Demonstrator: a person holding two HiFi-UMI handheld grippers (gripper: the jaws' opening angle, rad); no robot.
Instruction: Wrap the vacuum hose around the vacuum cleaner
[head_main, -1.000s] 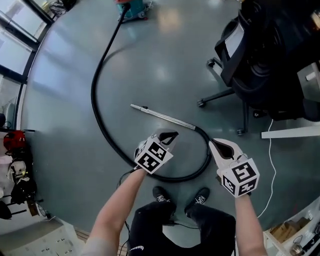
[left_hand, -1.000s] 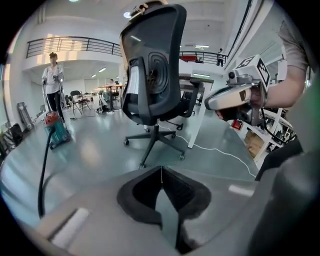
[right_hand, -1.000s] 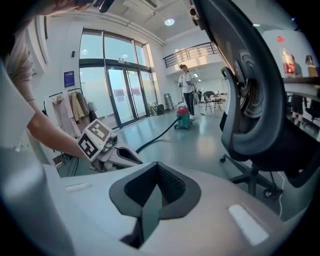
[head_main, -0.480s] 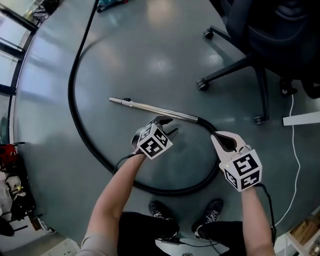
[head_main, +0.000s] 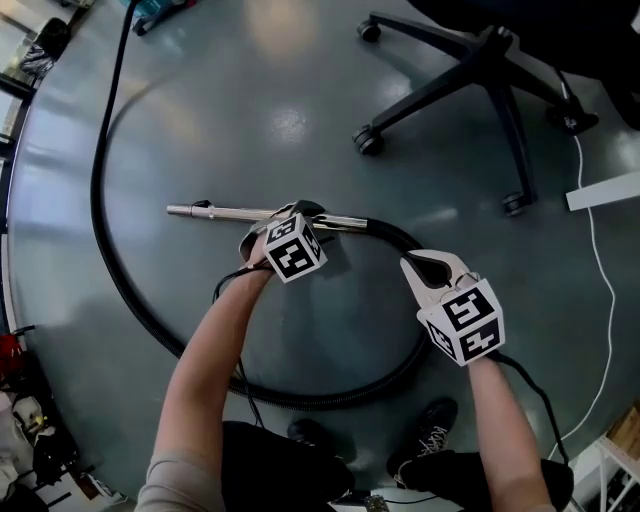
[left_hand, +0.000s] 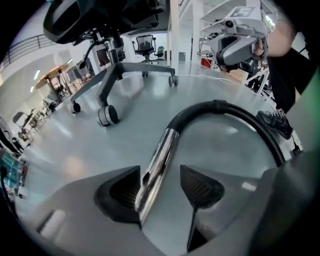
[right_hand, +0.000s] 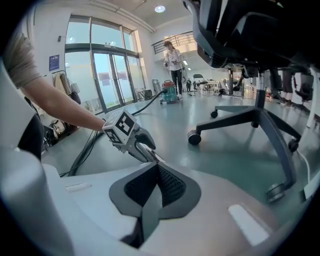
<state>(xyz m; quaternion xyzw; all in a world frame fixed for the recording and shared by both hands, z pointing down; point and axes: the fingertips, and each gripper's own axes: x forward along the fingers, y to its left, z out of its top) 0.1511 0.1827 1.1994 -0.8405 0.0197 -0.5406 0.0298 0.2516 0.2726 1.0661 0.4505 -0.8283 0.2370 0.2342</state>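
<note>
A chrome wand lies on the grey floor, joined to a black hose that loops wide and runs off to the teal vacuum cleaner far behind. My left gripper is low over the wand, open. In the left gripper view the wand runs between the jaws, close beside the left pad; the hose bends away to the right. My right gripper hovers shut and empty just above the hose's bend; its closed pads face the left gripper.
An office chair's wheeled base stands behind the wand, one castor nearest. A white cable trails along the right. Thin black cords lie under my left arm. A person stands far off near the vacuum cleaner.
Both grippers have dropped toward the floor. The left one has rolled and come down over the chrome wand, which now lies between its jaws. The right one stays shut.
</note>
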